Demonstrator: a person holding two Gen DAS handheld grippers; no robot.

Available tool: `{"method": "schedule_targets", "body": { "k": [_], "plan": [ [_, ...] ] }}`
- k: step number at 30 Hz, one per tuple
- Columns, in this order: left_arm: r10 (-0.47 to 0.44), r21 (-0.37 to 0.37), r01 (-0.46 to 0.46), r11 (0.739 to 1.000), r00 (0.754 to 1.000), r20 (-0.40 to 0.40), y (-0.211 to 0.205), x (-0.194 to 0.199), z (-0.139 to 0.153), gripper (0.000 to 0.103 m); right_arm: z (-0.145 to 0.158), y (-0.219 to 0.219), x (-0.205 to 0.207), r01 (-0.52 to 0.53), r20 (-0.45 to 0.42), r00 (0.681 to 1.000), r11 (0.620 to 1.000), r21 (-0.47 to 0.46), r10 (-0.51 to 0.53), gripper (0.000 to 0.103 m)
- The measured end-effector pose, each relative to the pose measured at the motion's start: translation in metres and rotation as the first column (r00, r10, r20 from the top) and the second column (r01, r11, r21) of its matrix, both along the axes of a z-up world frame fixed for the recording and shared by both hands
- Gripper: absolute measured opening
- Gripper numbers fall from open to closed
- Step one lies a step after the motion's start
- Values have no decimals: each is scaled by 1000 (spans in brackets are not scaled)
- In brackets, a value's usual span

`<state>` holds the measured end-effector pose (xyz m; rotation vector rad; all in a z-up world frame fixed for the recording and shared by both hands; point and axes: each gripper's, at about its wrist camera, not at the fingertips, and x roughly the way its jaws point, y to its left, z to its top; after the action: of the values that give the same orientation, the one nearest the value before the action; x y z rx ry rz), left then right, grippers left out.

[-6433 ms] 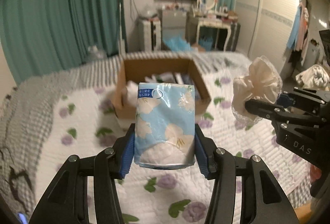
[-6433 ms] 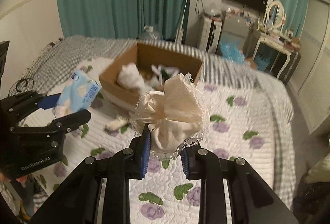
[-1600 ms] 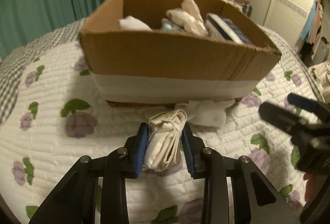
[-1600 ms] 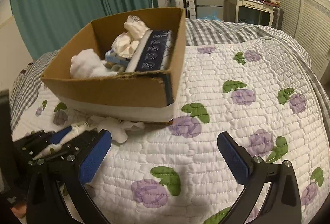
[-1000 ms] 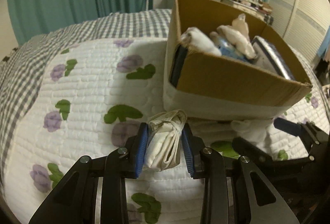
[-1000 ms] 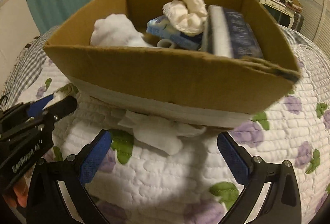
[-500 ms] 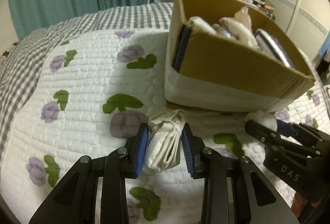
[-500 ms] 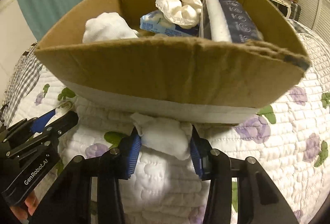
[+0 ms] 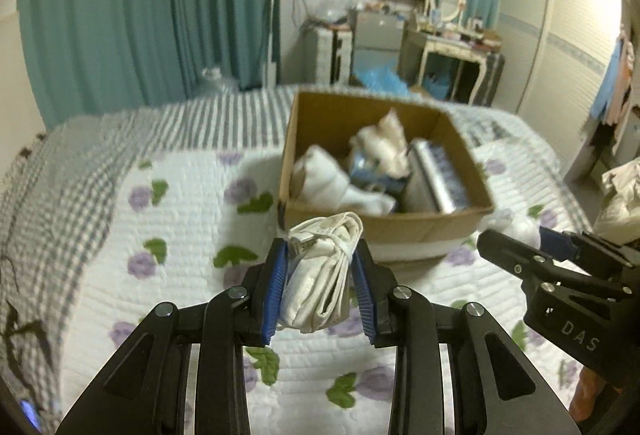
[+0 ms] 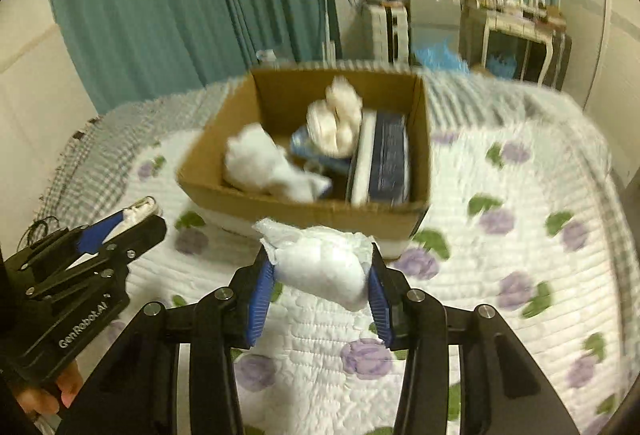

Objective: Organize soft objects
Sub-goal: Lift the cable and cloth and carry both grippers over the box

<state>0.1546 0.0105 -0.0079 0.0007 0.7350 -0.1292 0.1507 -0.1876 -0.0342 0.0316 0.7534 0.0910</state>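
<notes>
The cardboard box sits on the quilt, far of both grippers. Inside it, a white bundle lies at the left, a flat pack stands at the right, and a soft wad rests between them toward the far wall. The left gripper, near the box's left corner, pinches a folded bag. The right gripper, before the box's near wall, clamps a crumpled wad. Curtains hang beyond the bed.

Teal curtains, white dressing table
</notes>
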Motion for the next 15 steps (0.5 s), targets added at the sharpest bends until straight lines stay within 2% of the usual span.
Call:
{"method": "schedule_targets", "body": {
  "k": [7, 15],
  "plan": [
    [-22, 0, 22, 1000, 995, 100, -8, -28, 54, 31, 66, 19, -45, -35, 122, 992, 998, -43, 41, 43],
    [-57, 6, 57, 998, 984, 169, -18, -44, 88, 31, 122, 34, -79, -60, 228, 970, 993, -99, 81, 43]
  ]
}}
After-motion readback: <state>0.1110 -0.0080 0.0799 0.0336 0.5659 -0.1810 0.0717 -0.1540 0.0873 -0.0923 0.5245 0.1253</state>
